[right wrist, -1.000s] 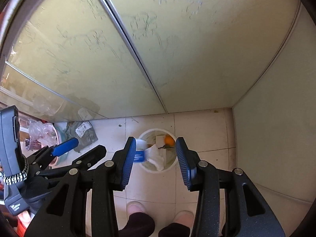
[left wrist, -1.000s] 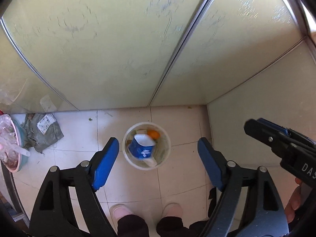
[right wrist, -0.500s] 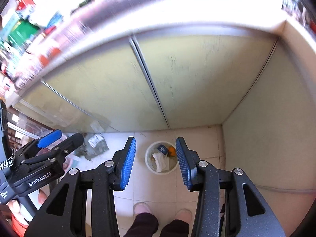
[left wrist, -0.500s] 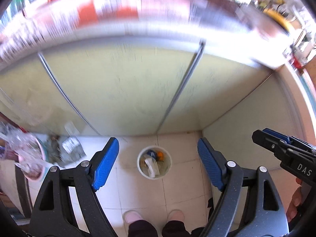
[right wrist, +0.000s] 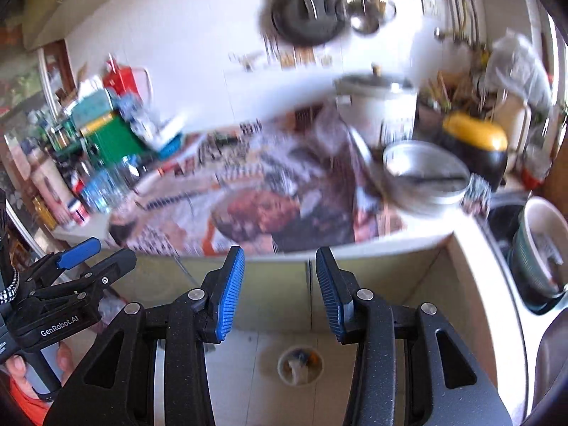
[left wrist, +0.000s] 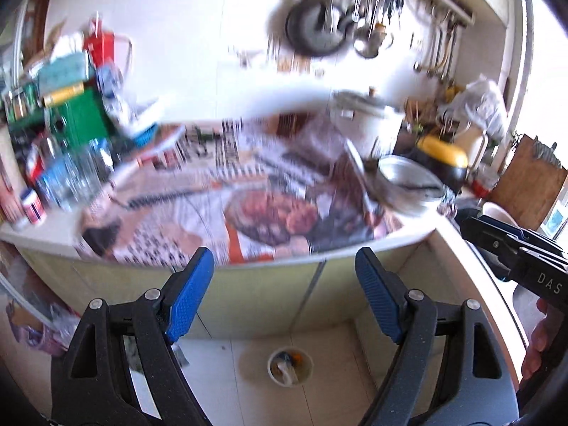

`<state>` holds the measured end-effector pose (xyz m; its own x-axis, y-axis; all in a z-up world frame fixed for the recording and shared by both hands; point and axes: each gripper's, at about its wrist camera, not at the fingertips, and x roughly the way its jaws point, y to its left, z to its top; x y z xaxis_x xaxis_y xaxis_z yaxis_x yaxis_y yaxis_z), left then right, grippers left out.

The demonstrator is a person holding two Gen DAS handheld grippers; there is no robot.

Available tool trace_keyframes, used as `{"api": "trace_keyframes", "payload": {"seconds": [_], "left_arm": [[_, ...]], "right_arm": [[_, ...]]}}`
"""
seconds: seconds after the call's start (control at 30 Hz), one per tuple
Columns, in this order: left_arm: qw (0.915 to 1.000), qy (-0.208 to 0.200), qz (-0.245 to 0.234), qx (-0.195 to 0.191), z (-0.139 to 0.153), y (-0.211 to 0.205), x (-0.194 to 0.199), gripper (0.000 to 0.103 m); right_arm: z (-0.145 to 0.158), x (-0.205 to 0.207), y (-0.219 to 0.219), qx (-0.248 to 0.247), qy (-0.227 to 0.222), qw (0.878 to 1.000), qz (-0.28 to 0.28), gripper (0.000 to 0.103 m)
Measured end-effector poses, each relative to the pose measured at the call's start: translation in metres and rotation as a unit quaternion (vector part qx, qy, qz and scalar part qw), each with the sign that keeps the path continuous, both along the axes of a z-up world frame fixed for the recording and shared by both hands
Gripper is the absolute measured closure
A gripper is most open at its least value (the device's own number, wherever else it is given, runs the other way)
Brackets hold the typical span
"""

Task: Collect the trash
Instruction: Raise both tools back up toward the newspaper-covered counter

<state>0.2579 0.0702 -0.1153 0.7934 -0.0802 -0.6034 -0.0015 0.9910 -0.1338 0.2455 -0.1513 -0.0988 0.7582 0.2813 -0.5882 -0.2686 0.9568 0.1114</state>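
A small white trash bin (left wrist: 271, 369) (right wrist: 280, 365) stands far below on the tiled floor, in front of the cabinet doors, with blue, white and orange scraps inside. My left gripper (left wrist: 284, 266) hangs high above it, open wide, with nothing between its blue pads. My right gripper (right wrist: 279, 259) is beside it at the same height, its jaws partly apart and empty. Both point toward a counter spread with newspaper (left wrist: 248, 195) (right wrist: 266, 191). The picture is blurred by motion.
Boxes and bottles (left wrist: 71, 117) crowd the counter's left end. A metal pot (right wrist: 426, 177), a white cooker (right wrist: 376, 103) and a yellow-topped appliance (right wrist: 475, 138) stand at the right. A sink with a bowl (right wrist: 539, 248) lies further right. Pans and utensils hang on the wall (left wrist: 316, 32).
Both grippers have risen from just above the bin to counter height and tilted upward. The bin has shrunk to the bottom of both views. Neither jaw opening changed.
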Motion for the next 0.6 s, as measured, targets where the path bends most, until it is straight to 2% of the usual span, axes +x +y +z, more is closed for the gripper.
{"api": "trace_keyframes", "payload": {"seconds": [0.1, 0.13, 0.17, 0.23, 0.3, 0.37, 0.43, 0.6], "left_arm": [[0.9992, -0.038, 0.009, 0.007, 0.041, 0.011, -0.015, 0.019], [0.9986, -0.05, 0.013, 0.005, 0.052, 0.015, -0.02, 0.017], [0.9981, -0.06, 0.016, 0.002, 0.061, 0.017, -0.023, 0.014], [0.9967, -0.079, 0.018, -0.005, 0.076, 0.023, -0.027, 0.011], [0.9956, -0.092, 0.019, -0.006, 0.086, 0.025, -0.03, 0.01], [0.9947, -0.101, 0.017, -0.001, 0.096, 0.025, -0.026, 0.007], [0.9938, -0.11, 0.016, 0.006, 0.103, 0.022, -0.019, 0.006], [0.9911, -0.13, 0.021, 0.023, 0.112, 0.009, 0.011, 0.001]], "right_arm": [[0.031, -0.017, 0.014, 0.002, -0.045, 0.999, -0.005, 0.062], [0.039, -0.02, 0.015, 0.004, -0.057, 0.998, -0.007, 0.057], [0.047, -0.025, 0.015, 0.005, -0.071, 0.997, -0.01, 0.052], [0.059, -0.031, 0.016, 0.004, -0.096, 0.995, -0.016, 0.051], [0.068, -0.033, 0.016, 0.004, -0.11, 0.994, -0.019, 0.05], [0.074, -0.031, 0.016, 0.004, -0.119, 0.993, -0.017, 0.041], [0.079, -0.027, 0.014, 0.008, -0.129, 0.991, -0.021, 0.038], [0.085, -0.002, 0.004, 0.012, -0.142, 0.989, -0.022, 0.038]]}}
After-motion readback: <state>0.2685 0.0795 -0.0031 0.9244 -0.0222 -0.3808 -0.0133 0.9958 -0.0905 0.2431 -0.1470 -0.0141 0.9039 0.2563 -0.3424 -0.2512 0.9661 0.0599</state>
